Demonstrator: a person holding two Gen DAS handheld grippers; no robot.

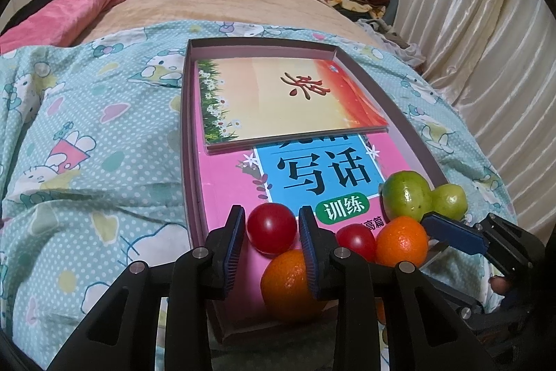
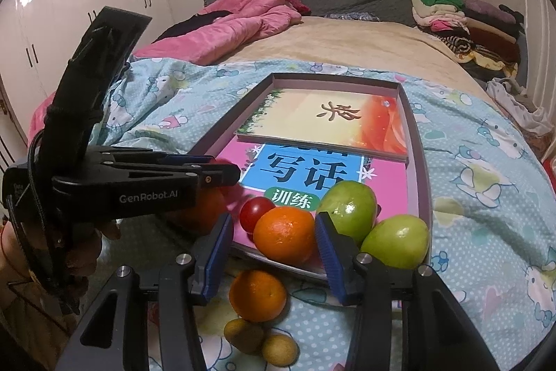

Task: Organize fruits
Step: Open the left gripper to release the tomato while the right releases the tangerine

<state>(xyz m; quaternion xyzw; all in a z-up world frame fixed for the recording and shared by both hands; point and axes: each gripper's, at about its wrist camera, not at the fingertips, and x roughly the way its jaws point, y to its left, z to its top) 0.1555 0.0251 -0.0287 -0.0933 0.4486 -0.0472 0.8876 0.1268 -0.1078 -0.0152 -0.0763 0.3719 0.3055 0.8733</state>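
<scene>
Blue padded fingers of the left gripper are clamped on a red tomato, pads against both its sides, at the near end of a shallow tray on the dotted duvet. The right gripper is released, jaws apart around an orange in the same tray, one pad clear of it. Two green fruits sit just beside it on a pink book. A loose orange and two small brown fruits lie outside on the duvet
</scene>
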